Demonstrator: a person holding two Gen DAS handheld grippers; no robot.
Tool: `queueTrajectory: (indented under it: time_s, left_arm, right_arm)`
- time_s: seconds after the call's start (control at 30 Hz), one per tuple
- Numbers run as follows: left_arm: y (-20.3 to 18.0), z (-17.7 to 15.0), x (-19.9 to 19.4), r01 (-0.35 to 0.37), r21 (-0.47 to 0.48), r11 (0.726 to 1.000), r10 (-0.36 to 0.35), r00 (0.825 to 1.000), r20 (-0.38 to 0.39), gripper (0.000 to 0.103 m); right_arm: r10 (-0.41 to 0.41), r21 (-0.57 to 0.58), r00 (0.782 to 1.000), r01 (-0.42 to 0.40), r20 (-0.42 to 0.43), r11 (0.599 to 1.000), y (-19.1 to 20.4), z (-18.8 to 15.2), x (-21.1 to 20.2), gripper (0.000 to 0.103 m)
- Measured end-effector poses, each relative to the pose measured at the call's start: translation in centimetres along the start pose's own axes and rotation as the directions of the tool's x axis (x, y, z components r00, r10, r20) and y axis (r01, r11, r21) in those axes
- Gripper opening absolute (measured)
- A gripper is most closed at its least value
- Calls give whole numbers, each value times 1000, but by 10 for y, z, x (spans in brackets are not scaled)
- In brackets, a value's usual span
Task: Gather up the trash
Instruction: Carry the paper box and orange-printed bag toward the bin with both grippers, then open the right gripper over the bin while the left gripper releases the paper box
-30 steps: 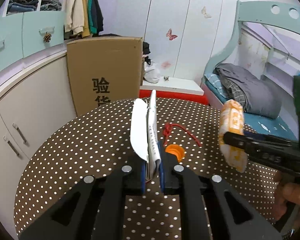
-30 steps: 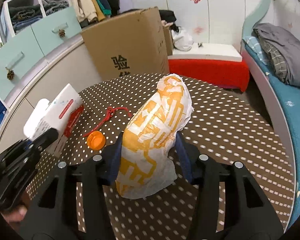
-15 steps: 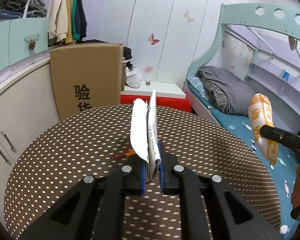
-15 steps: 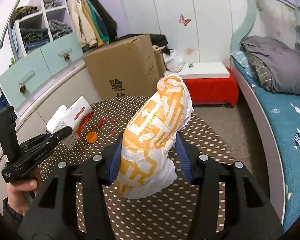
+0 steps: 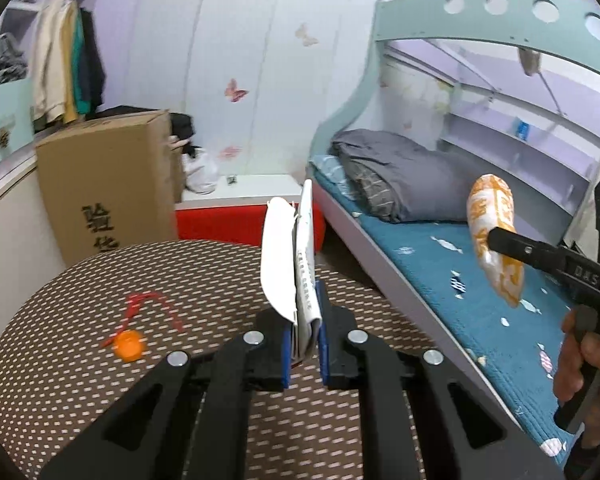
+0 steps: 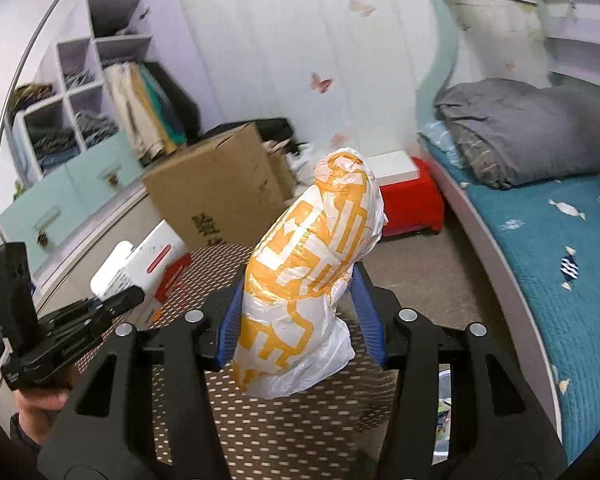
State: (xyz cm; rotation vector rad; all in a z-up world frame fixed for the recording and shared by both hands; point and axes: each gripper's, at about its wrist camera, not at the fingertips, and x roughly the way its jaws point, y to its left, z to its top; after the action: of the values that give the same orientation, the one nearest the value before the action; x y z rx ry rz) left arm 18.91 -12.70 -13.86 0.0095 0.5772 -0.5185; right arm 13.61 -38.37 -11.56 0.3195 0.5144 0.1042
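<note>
A bedroom: a round dotted table (image 5: 80, 360) with a cardboard box (image 5: 104, 184) behind it and a bed (image 5: 440, 272) to the right. On the table, down and left of the left claw (image 5: 305, 354), lie a red string (image 5: 152, 304) and an orange cap (image 5: 129, 345), uncollected. The left claw is pressed nearly together on a flat white packet (image 5: 288, 256), which stands upright, long axis rising away from the jaws. To its right the right claw (image 6: 300, 328) pinches a bag (image 6: 312, 272), orange and white, long axis up and tilted right. The left claw seems nearer the cap and string, but both claws are full, so dropping the loads likely comes first; no bin can be made out for certain. Compared with a second ago, both views have swung right: the bed fills more of each, the cap and string sit further left, and the bag hangs over the bed, not the table.
</note>
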Motion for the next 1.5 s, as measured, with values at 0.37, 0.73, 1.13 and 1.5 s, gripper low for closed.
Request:
queueTrajectory:
  time_s: [0.37,0.73,1.13,1.5]
  left_arm:
    - [-82,13,26,105,58,993,-104,994,-22,10]
    - [-160,8,76,209,89,974,-196,971,-138,10]
    - [-209,-28,147,232,150,961,-178,936,-302,10]
    - [-248,-45,198,254,214,943,-147,896,-419,10]
  right_arm:
    - [-106,114,993,101,42,988,-85,-3,-32,50]
    - [-182,269,977,206,-112,941,-189,-53,0,51]
    - [-124,376,932,256,-341,891,-268,-130,82,79]
    - [-152,524,951,277,-269,805,-320,-146,44,91]
